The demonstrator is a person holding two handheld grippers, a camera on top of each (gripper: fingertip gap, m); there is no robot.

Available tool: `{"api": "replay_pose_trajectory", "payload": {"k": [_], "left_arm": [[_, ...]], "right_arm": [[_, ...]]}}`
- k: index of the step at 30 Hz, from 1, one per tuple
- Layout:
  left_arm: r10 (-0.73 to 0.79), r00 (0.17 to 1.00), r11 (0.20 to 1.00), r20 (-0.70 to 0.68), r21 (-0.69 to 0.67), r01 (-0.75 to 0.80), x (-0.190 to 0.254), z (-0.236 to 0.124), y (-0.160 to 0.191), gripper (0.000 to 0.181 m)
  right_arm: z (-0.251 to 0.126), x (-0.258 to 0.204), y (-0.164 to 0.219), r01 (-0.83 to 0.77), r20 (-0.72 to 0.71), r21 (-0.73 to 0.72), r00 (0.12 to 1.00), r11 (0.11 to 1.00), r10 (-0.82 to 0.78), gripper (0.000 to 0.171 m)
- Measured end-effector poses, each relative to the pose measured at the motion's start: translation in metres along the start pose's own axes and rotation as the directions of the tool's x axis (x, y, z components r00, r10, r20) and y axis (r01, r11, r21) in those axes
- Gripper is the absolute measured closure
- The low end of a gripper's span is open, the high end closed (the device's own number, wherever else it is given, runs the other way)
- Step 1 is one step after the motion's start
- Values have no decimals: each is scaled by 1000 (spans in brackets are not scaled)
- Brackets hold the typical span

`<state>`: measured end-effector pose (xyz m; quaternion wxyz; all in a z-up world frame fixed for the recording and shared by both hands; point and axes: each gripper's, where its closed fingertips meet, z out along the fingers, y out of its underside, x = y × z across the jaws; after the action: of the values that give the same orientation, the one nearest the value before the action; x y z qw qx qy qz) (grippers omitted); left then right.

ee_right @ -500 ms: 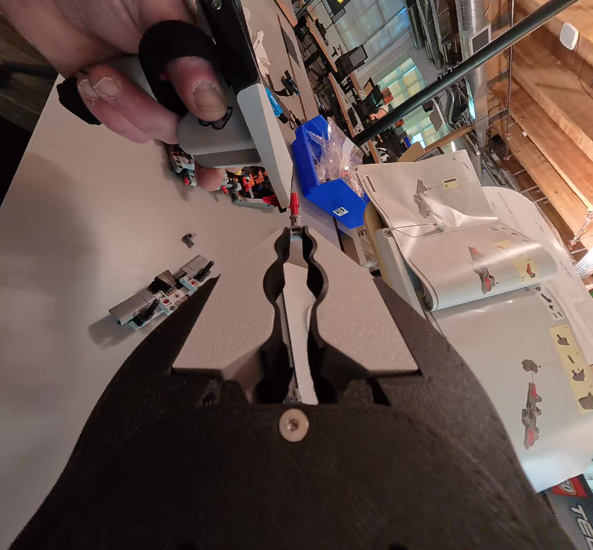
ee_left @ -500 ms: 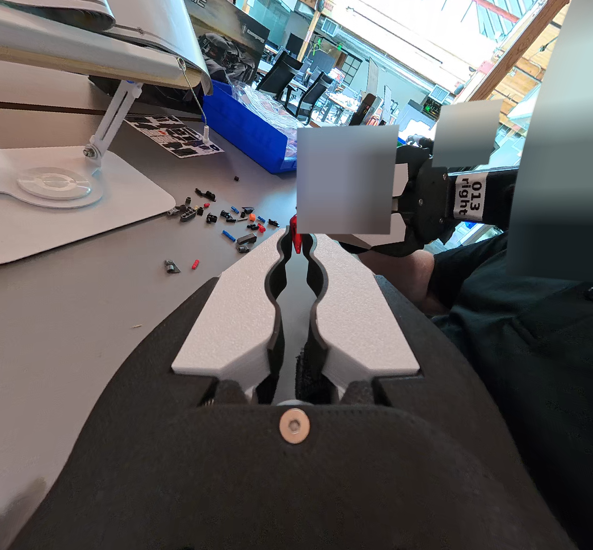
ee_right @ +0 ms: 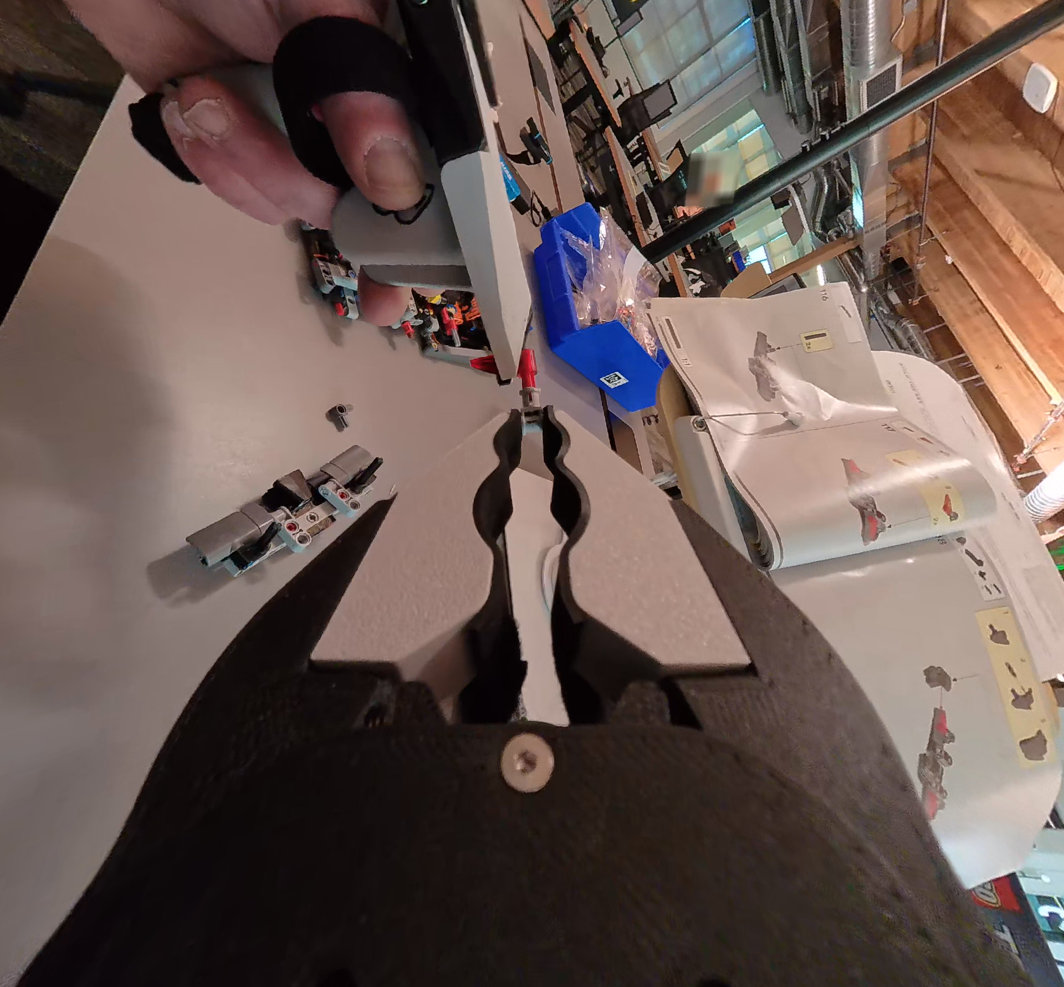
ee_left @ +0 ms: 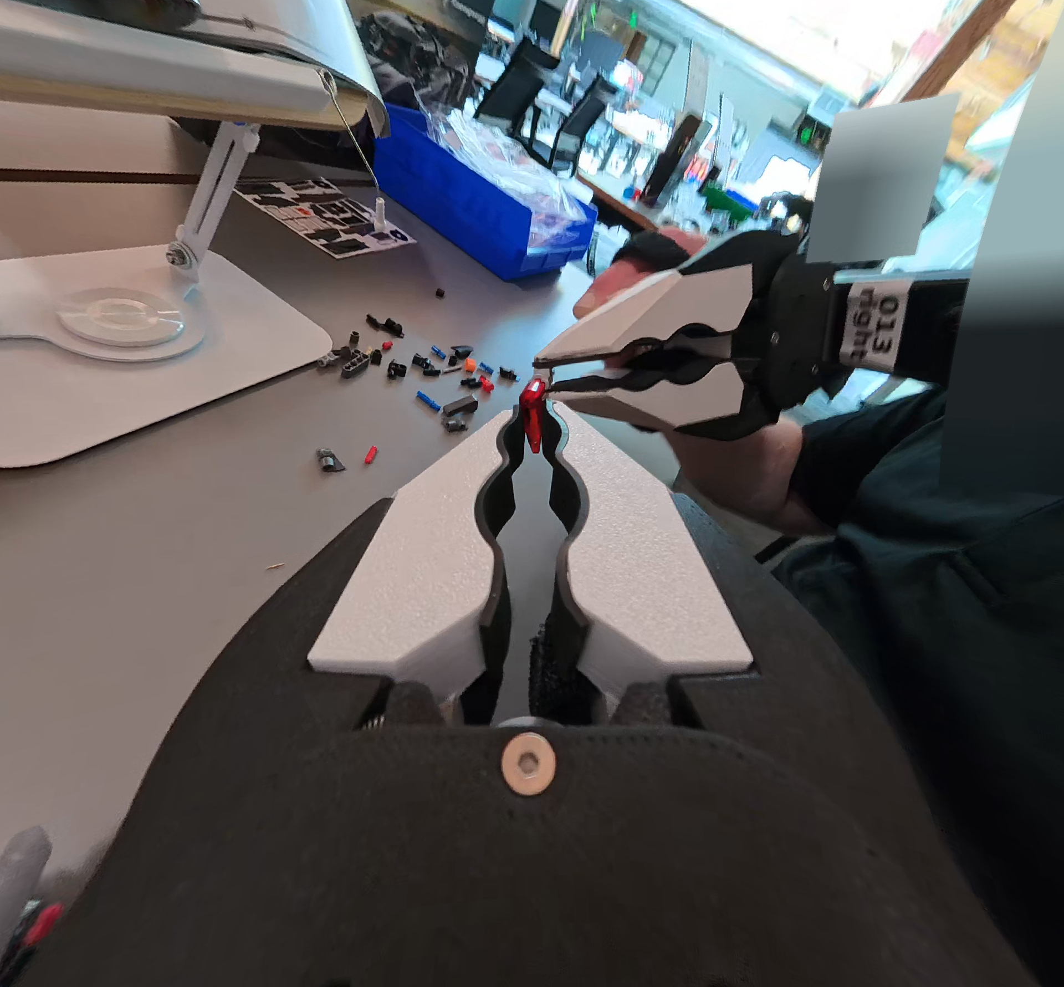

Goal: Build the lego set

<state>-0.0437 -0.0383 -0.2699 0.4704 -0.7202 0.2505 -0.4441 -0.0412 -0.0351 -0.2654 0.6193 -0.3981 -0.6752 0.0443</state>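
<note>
My left gripper (ee_left: 532, 421) is shut on a small red piece (ee_left: 532, 412), held above the grey table. My right gripper (ee_left: 542, 375) comes in from the right, and its tips meet the top of the red piece. In the right wrist view, my right gripper (ee_right: 529, 419) is shut on a small grey connector (ee_right: 529, 409). The red piece (ee_right: 525, 369) stands on the connector's far end, at the tip of the left gripper (ee_right: 509, 375). A hand holds the left gripper from above.
Several loose small pieces (ee_left: 426, 369) lie scattered on the table (ee_left: 173, 556). A blue bin (ee_left: 478, 211) holds plastic bags. An open instruction booklet (ee_right: 806, 412) rests on a white stand (ee_left: 144, 337). A grey sub-assembly (ee_right: 282, 516) and a larger build (ee_right: 449, 326) sit on the table.
Both grippers keep their holds, tip to tip. The views have shifted only slightly.
</note>
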Motion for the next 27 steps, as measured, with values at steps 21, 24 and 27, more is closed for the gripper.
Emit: {"api": "replay_pose_trajectory", "payload": {"k": [21,24,27], "left_arm": [[66,998,996,20,66,-67,3,-2,-16,167],[64,998,995,10,81,-65,5,-2,-18,168],[51,999,996,-2,74,-51,6,1,-16,175]], "right_arm": [[-3,8,4,-198,19,71,980,978,198,166],[-4,6,2,-194,23,76,981,978,193,166],[-5,5,0,-186,24,82,982,979,185,166]]}}
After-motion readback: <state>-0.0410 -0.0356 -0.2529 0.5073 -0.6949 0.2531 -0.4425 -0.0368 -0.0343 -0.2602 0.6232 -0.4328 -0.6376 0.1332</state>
